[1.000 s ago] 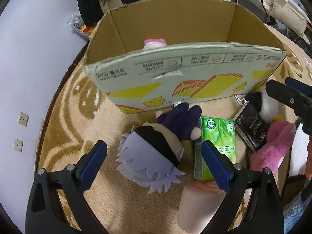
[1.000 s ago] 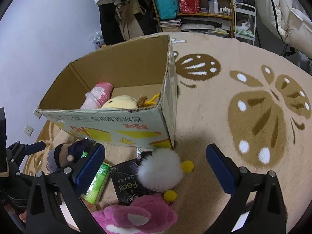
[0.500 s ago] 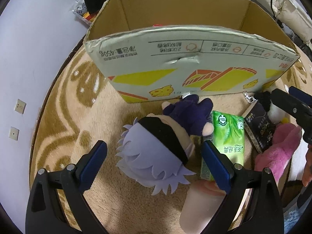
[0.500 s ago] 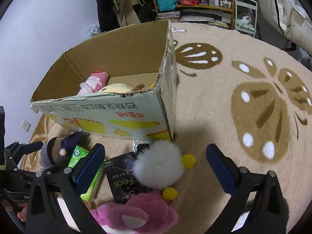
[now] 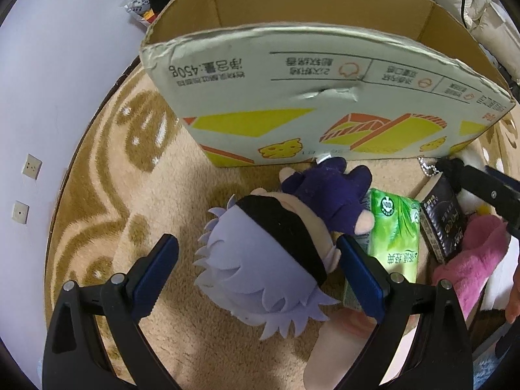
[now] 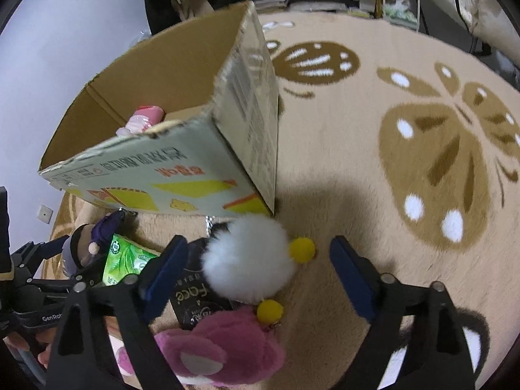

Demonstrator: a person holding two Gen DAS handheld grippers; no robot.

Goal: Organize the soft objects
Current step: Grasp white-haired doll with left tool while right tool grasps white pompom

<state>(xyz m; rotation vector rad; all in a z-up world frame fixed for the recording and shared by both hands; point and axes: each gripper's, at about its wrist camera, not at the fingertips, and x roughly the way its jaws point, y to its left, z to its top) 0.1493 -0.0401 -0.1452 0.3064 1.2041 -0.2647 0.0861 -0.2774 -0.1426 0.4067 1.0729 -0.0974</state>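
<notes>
Cardboard box (image 6: 182,175) upright on rug (image 6: 373,169), near wall tall: risk of a carried toy snagging its rim. Left gripper (image 5: 256,273) spread, unclenched, straddling white-haired plush doll (image 5: 260,260); right pad may pinch green tissue pack (image 5: 395,234) alongside. Right gripper (image 6: 256,268) just narrowing, nothing gripped, around white pompom toy (image 6: 248,258); black packet (image 6: 198,295) beneath could lift too.
</notes>
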